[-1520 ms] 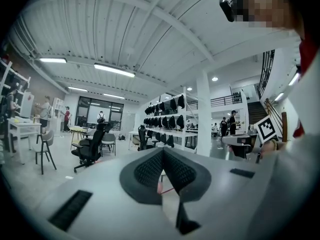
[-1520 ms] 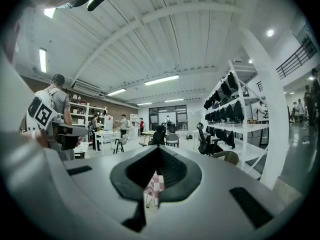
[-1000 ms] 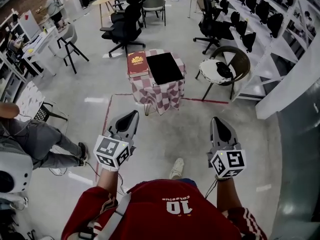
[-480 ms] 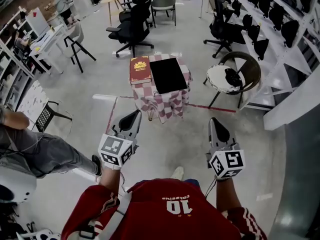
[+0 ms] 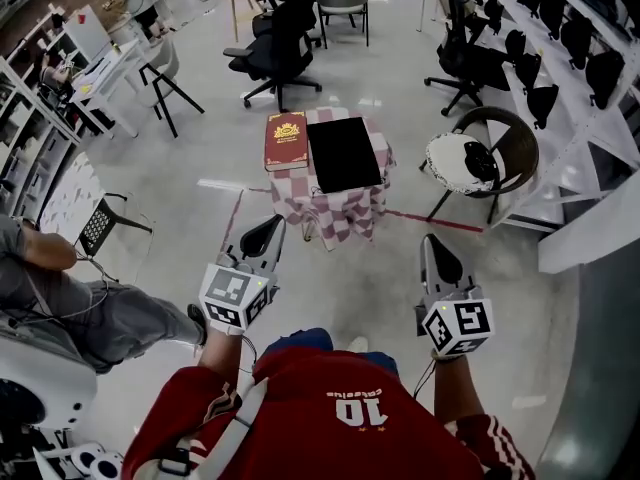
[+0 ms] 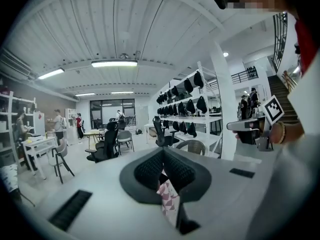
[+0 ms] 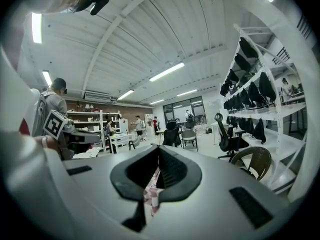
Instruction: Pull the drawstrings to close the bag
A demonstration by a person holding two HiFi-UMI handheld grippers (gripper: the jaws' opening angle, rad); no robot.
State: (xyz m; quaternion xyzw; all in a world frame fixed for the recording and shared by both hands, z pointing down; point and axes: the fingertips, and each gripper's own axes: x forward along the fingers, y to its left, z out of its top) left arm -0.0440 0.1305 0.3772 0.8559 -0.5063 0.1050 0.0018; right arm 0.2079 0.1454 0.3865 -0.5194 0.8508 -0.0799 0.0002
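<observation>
Two tools sit in our hands over the bare floor (image 5: 330, 298), and neither one pinches anything. Our left tool (image 5: 268, 230) has its jaws pressed together; in its own view the ribbed pads (image 6: 150, 169) meet along one seam with nothing caught between them. Our right tool (image 5: 432, 241) is pressed together in the same way, its pads (image 7: 172, 169) closed on nothing. The two tools are held side by side, well apart from each other, and both point forward.

Well ahead of both tools, between the lines they point along, stands a small worktop (image 5: 345, 208) draped in a pink-and-white check cloth (image 5: 352, 220). On it lies a flat black bag (image 5: 344, 154), on the side towards the right tool; we cannot make out its drawstrings from here. A red book (image 5: 287, 140) lies just beside it, on the side towards the left tool. Beyond the right tool and off to its right stands a wicker chair (image 5: 510, 143)
</observation>
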